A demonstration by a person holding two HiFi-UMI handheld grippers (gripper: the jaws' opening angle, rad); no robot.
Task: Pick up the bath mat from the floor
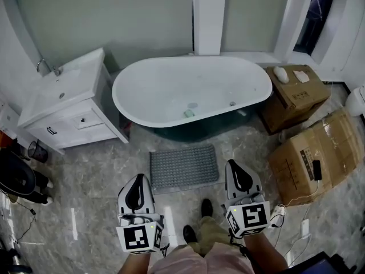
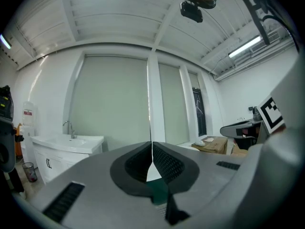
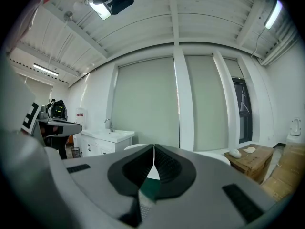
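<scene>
A grey textured bath mat point(image 1: 184, 167) lies flat on the marble floor in front of the white bathtub point(image 1: 191, 90). In the head view my left gripper point(image 1: 137, 182) hangs high above the floor, just left of the mat's near left corner; its jaws are shut with nothing between them. My right gripper point(image 1: 236, 173) is at the mat's near right corner, also well above it, shut and empty. Both grippers point level toward the tub. In the left gripper view point(image 2: 152, 155) and the right gripper view point(image 3: 153, 160) the pads meet in a thin line.
A white vanity with a sink point(image 1: 67, 103) stands left of the tub. Cardboard boxes point(image 1: 296, 89) point(image 1: 317, 153) are stacked on the right, with cables on the floor beside them. A small bin point(image 1: 36, 150) sits by the vanity. The person's shoes point(image 1: 206, 208) are on the floor just behind the mat.
</scene>
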